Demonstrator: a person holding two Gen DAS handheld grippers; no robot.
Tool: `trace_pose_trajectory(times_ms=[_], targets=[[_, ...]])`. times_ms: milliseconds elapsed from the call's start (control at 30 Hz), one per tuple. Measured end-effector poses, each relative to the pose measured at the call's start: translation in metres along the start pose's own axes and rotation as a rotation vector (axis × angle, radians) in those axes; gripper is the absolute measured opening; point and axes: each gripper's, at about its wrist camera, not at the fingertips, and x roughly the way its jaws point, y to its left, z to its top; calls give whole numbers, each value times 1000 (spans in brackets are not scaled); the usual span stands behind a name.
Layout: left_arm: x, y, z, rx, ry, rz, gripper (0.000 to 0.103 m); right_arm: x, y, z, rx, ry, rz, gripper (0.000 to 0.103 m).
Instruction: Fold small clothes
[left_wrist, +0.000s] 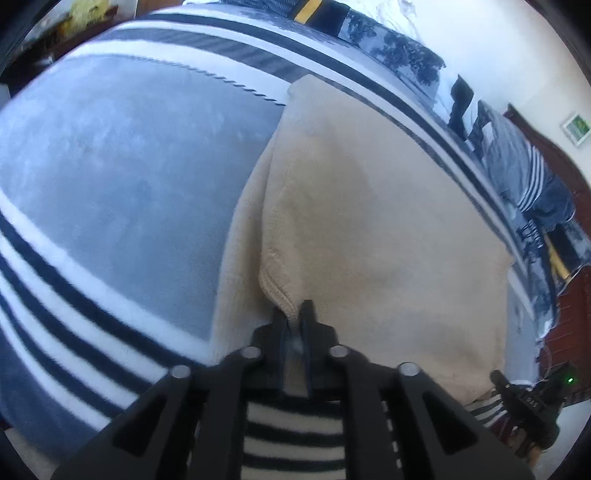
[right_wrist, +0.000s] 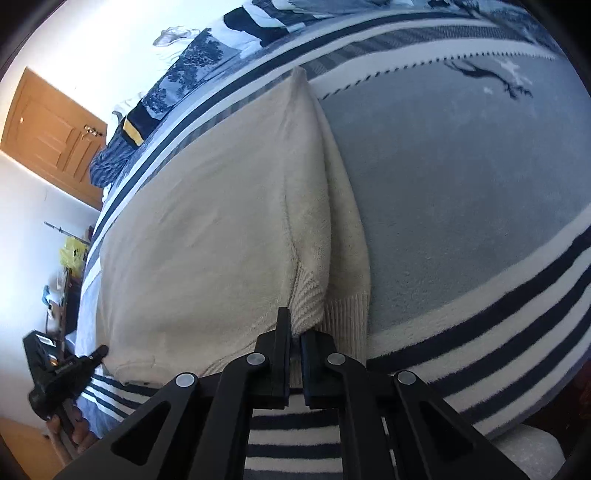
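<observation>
We have the cream knit garment (left_wrist: 369, 221) lying on the grey blanket with navy and white stripes (left_wrist: 110, 166) that covers the bed, its near side toward us and its far corner reaching the striped border.

Left gripper (left_wrist: 295, 314): jaws nearly together, clamped on a stitched hem corner at the garment's near edge. Right gripper (right_wrist: 295, 328): jaws nearly together, clamped on the ribbed cuff or hem at the opposite near corner. In each wrist view the other gripper shows at the frame's lower edge, so the two grips sit at either end of the same near side.

Step in hand, as we judge it: both corners pinched, fabric gathered slightly upward at each grip, fold not yet carried over.

Next move, our judgement: lift both corners together, keep them level and equally spaced, carry them over toward the far edge, and lay down with edges matched. Uneven lift would skew the fold; the soft knit may sag in the middle.
</observation>
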Motion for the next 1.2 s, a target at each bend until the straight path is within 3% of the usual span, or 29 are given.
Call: trace_pose_trajectory(times_ms=[67,167,200,300,433,700,867,967,1100,1200], targets=[[-11,5,-2,-12,-20,8,22,3,-3,-3,18,27,3,16],[-31,26,-8,-62,-72,11,50,-12,1,-6,11,-10,53,35],[-35,32,-12,-78,-90,9,56,-22,7,-9,-16,-41,49,49],[-40,42,-15,-105,-110,8,56,-49,30,-22,-90,-133,31,86],[-32,41,-17,-101,-96,-41,62,-63,67,-37,-161,-143,29,88],[3,20,-2,-80,-43,-190,64,-60,161,-23,-286,-43,166,88],[23,42,8,-223,-6,-297,64,-28,215,-3,-362,55,208,88],[26,50,14,-264,5,-344,64,0,249,11,-417,120,188,86],[29,50,15,-273,15,-352,51,48,288,28,-446,220,179,78],[32,51,16,-287,27,-345,30,79,313,36,-471,279,167,75]])
